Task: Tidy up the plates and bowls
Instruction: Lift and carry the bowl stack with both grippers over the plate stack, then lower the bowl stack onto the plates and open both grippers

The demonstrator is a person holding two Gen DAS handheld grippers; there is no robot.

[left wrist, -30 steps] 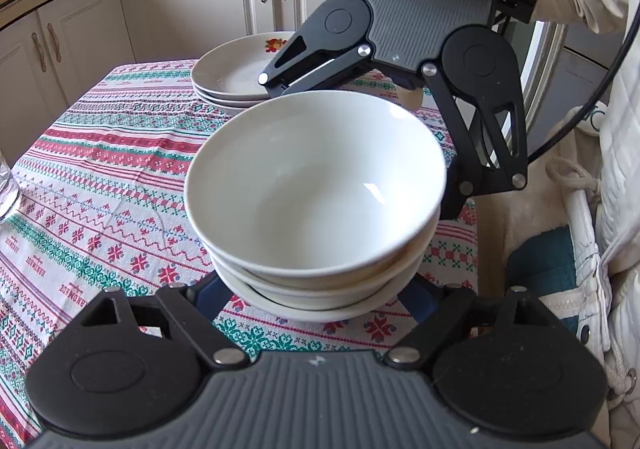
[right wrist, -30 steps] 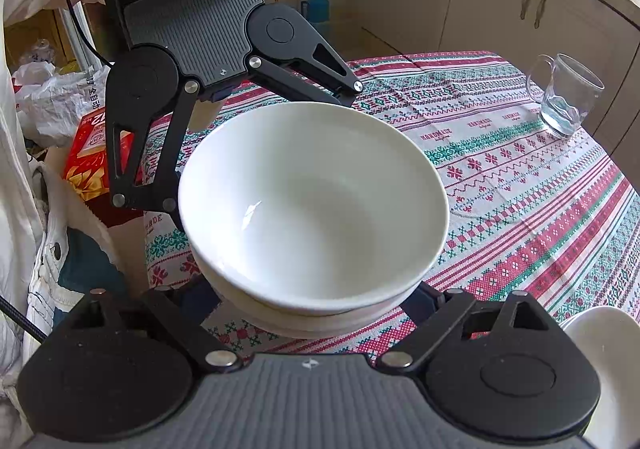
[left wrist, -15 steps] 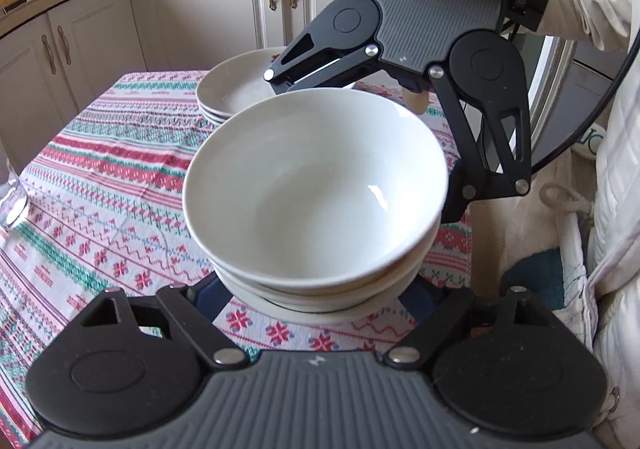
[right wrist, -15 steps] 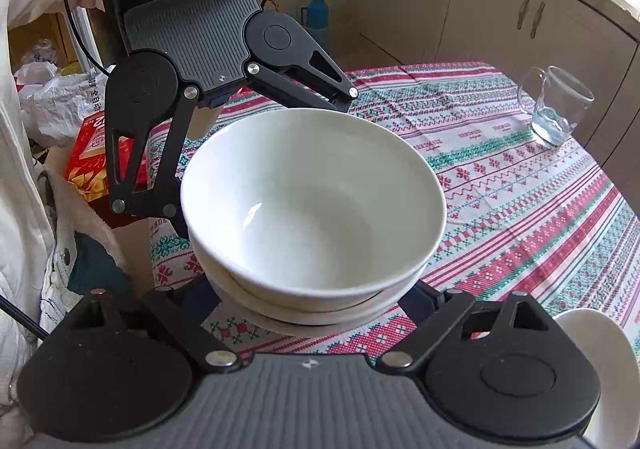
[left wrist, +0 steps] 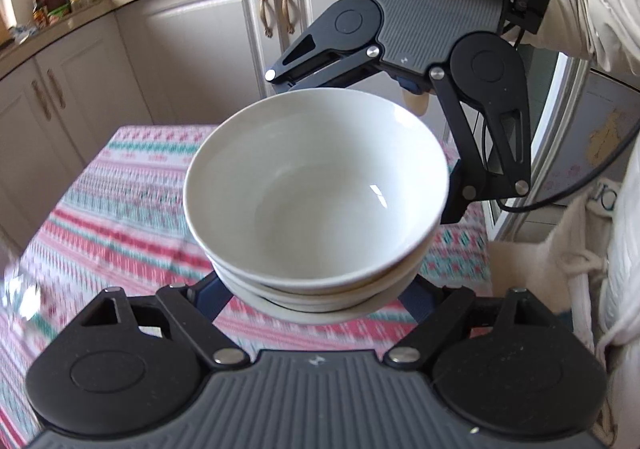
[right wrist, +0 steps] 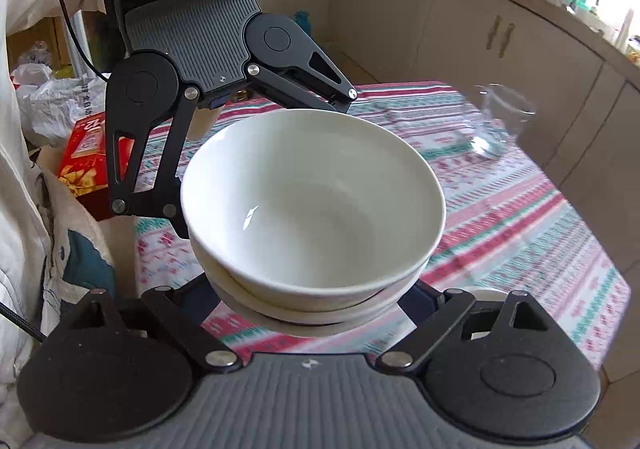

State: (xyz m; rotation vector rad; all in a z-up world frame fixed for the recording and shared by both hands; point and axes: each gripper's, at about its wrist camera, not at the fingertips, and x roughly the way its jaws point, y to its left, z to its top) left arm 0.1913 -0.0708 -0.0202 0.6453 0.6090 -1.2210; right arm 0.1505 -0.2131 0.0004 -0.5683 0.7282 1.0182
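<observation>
Above tablecloth, stacked bowls sit between both tongs.

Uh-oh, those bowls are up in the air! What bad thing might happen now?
1. The stack of bowls hangs between the left gripper and the right gripper, held only from opposite sides. If either slips, it might drop onto the table.
2. The top bowl sits loose in the others, so a tilt might slide it out.
3. A glass mug stands on the table; a low swing could hit it.
</observation>
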